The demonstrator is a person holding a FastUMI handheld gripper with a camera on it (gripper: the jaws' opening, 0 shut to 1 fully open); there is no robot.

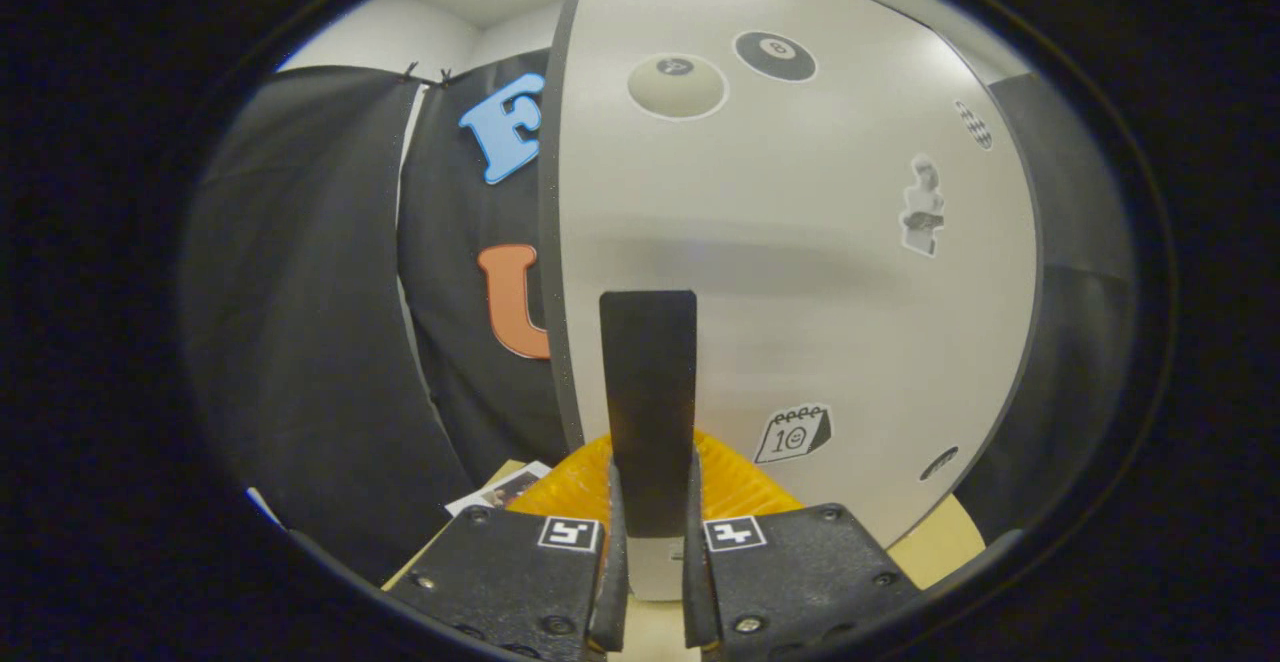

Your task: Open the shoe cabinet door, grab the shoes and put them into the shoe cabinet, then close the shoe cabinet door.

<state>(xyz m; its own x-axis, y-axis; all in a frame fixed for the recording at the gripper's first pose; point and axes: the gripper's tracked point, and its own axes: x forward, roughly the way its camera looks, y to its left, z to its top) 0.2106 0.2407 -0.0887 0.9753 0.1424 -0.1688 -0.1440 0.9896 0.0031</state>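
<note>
The white shoe cabinet door (800,272), dotted with small stickers, stands close in front of me. A flat black vertical handle (648,392) runs down its lower middle. My gripper (650,542) is shut on the lower end of this handle, with one finger pressing on each side. The door's dark left edge (552,242) shows against the black cloth wall. An orange ribbed thing (745,487) lies low behind the fingers, at the foot of the door; I cannot tell whether it is a shoe.
A tan surface (940,542) runs under the door and the gripper. On it, a small printed card (500,487) lies just left of the orange thing. Black cloth walls (300,322) hang on the left and beyond the door's right edge.
</note>
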